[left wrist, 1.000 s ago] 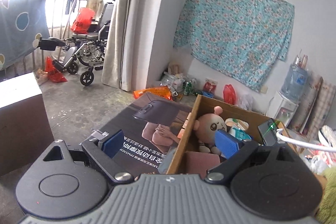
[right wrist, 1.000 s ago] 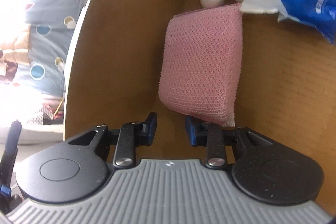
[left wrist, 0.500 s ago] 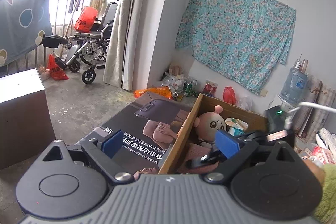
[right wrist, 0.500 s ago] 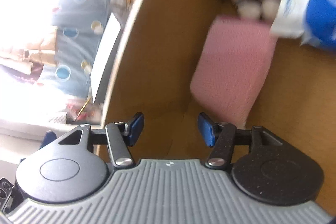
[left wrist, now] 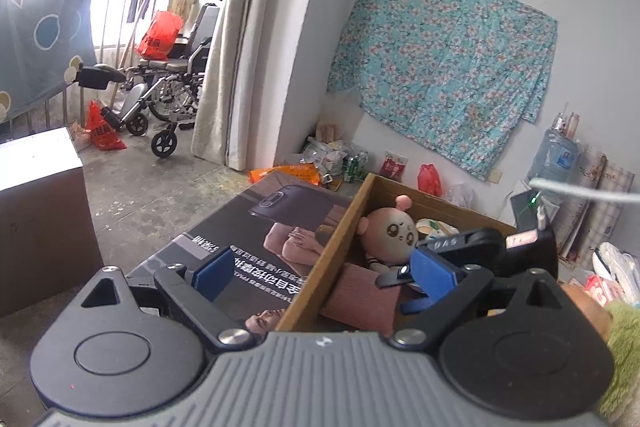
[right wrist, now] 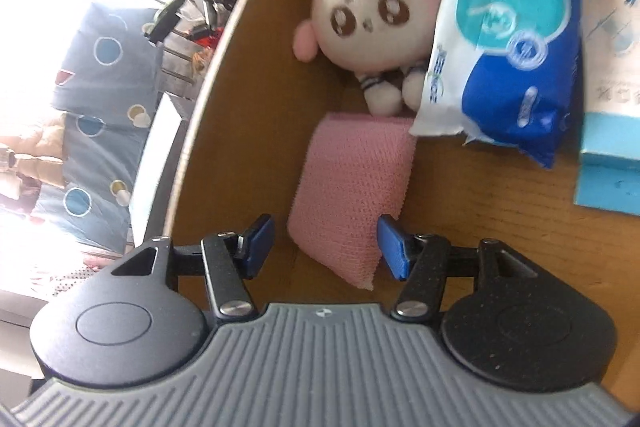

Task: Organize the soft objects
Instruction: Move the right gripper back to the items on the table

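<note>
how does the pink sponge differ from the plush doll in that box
The pink sponge is a flat, knitted-looking rectangular pad; the plush doll is round-headed with a printed face, ears and small legs.

The sponge is one plain pink all over; the doll has a pale face with pink trim.

The sponge lies at the near end of the cardboard box; the doll sits deeper in, its feet at the sponge's far edge.

Both are soft, pinkish and rest by the same box wall.

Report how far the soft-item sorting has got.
Done: the pink sponge, plush doll and tissue pack lie in the cardboard box. In hand: nothing; the right claw is open above the sponge, the left claw open and empty. Left: a green fuzzy item at the frame edge, perhaps.
</note>
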A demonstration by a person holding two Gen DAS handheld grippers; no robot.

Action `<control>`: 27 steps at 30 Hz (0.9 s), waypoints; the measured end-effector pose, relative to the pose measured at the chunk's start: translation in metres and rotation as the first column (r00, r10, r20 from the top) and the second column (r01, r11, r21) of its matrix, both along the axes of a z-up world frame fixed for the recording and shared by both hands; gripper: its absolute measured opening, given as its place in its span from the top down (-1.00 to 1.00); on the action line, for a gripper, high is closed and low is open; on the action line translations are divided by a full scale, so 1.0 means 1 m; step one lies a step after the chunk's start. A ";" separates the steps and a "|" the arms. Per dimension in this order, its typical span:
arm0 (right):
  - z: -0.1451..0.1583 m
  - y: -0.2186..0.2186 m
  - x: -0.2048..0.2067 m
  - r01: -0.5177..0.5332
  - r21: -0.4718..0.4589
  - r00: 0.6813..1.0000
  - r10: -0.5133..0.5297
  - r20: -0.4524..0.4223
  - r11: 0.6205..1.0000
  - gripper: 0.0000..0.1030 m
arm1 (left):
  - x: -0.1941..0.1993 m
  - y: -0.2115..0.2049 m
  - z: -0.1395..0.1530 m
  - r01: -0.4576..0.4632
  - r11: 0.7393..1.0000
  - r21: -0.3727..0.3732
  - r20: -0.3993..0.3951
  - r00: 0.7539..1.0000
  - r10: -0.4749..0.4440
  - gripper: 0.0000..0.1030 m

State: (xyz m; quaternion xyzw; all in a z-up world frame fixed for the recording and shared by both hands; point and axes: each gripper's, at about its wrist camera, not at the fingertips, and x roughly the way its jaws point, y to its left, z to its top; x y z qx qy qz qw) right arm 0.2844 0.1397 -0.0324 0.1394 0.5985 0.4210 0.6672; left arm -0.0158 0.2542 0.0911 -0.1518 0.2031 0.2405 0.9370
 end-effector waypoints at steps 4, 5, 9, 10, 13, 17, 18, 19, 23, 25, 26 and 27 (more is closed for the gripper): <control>0.044 -0.034 0.003 -0.011 0.084 0.997 0.005 0.073 0.996 -0.10 | -0.002 -0.019 0.001 0.065 0.998 -0.002 0.018 0.998 -0.065 -0.87; 0.057 -0.047 -0.002 -0.022 0.109 0.995 0.011 0.096 0.994 -0.10 | -0.002 -0.026 0.002 0.093 0.996 -0.006 0.028 0.995 -0.093 -0.87; 0.105 -0.120 -0.019 -0.041 0.176 0.979 0.005 0.204 0.984 -0.15 | -0.003 -0.066 0.001 0.252 0.967 -0.019 0.074 0.965 -0.250 -0.92; 0.116 -0.145 -0.026 -0.035 0.188 0.972 -0.010 0.235 0.982 -0.17 | -0.002 -0.080 0.000 0.313 0.950 -0.019 0.080 0.947 -0.310 -0.92; 0.140 -0.226 -0.049 0.027 0.200 0.938 -0.094 0.332 0.979 -0.29 | 0.002 -0.122 -0.008 0.479 0.877 -0.026 0.091 0.875 -0.475 -0.92; 0.152 -0.333 -0.083 0.184 0.163 0.860 -0.239 0.451 0.969 -0.37 | 0.016 -0.182 -0.026 0.669 0.742 -0.054 0.062 0.743 -0.666 -0.92; 0.150 -0.355 -0.091 0.227 0.146 0.840 -0.269 0.470 0.963 -0.37 | 0.020 -0.198 -0.032 0.710 0.702 -0.057 0.054 0.704 -0.708 -0.92; 0.147 -0.375 -0.100 0.272 0.126 0.820 -0.299 0.488 0.954 -0.37 | 0.024 -0.213 -0.038 0.745 0.664 -0.060 0.039 0.666 -0.745 -0.92; 0.120 -0.442 -0.131 0.427 0.080 0.765 -0.407 0.499 0.901 -0.37 | 0.038 -0.270 -0.064 0.835 0.548 -0.054 -0.017 0.548 -0.836 -0.92; 0.096 -0.463 -0.139 0.492 0.073 0.747 -0.464 0.477 0.867 -0.37 | 0.046 -0.294 -0.077 0.861 0.507 -0.053 -0.051 0.504 -0.862 -0.91; 0.084 -0.472 -0.144 0.518 0.072 0.739 -0.489 0.463 0.852 -0.37 | 0.049 -0.304 -0.082 0.872 0.486 -0.053 -0.064 0.483 -0.873 -0.91; 0.074 -0.482 -0.147 0.545 0.073 0.731 -0.516 0.447 0.835 -0.37 | 0.054 -0.312 -0.086 0.882 0.469 -0.053 -0.076 0.464 -0.882 -0.91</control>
